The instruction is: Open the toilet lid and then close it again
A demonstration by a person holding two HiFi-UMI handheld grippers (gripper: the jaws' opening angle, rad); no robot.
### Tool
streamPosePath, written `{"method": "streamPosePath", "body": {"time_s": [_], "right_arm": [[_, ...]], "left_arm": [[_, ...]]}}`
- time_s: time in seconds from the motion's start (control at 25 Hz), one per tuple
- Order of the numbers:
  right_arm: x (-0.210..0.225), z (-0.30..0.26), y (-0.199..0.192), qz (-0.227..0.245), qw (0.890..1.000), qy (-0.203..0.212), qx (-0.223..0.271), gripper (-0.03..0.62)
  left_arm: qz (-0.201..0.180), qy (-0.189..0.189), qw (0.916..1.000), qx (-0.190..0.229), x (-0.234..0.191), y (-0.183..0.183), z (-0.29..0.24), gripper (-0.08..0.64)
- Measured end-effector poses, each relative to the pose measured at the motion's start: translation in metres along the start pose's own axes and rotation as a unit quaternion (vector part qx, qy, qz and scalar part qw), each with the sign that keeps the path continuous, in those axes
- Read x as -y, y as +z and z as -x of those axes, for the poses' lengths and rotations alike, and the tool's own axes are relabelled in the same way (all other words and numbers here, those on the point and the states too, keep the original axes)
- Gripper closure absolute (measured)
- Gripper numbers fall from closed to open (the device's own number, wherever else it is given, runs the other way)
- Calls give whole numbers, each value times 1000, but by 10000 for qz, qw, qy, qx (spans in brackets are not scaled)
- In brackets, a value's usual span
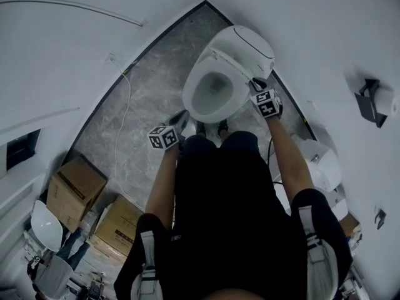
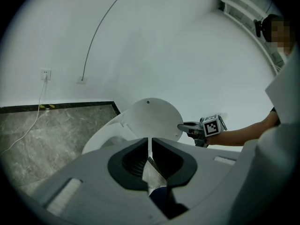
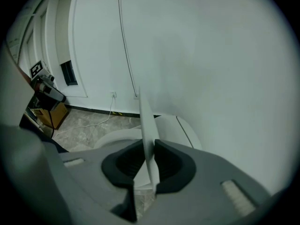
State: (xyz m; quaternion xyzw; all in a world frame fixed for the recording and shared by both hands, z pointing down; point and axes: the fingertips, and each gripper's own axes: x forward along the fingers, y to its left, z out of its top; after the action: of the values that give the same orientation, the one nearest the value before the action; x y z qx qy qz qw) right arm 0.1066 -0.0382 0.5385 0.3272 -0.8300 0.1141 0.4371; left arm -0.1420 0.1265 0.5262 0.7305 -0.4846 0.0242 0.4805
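Observation:
The white toilet (image 1: 206, 99) stands by the far wall with its seat down and bowl showing. The toilet lid (image 1: 247, 45) is raised and leans back; in the left gripper view it is a round disc (image 2: 152, 116). My right gripper (image 1: 255, 83) is at the lid's right rim, and its tip (image 2: 180, 125) meets the disc's edge. In the right gripper view the lid (image 3: 142, 116) runs edge-on between the jaws and fills the gap of the right gripper (image 3: 149, 146). My left gripper (image 1: 181, 119) hangs left of the bowl, shut on nothing (image 2: 150, 146).
Two cardboard boxes (image 1: 75, 186) (image 1: 119, 224) sit on the grey floor at the left. A white cable (image 1: 127, 105) trails from a wall socket (image 2: 45, 74). A paper holder (image 1: 372, 102) hangs on the right wall, with a white fixture (image 1: 322, 164) below it.

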Motion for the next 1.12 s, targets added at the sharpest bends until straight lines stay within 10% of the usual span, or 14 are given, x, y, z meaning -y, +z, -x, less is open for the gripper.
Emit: {"method": "streamPosePath", "body": {"time_s": [1.12], "right_arm": [[-103,-11,-29,62,9994,-86,-327,485]], "left_arm": [[-300,-1099,9917,-590,-7,35,-39,525]]}}
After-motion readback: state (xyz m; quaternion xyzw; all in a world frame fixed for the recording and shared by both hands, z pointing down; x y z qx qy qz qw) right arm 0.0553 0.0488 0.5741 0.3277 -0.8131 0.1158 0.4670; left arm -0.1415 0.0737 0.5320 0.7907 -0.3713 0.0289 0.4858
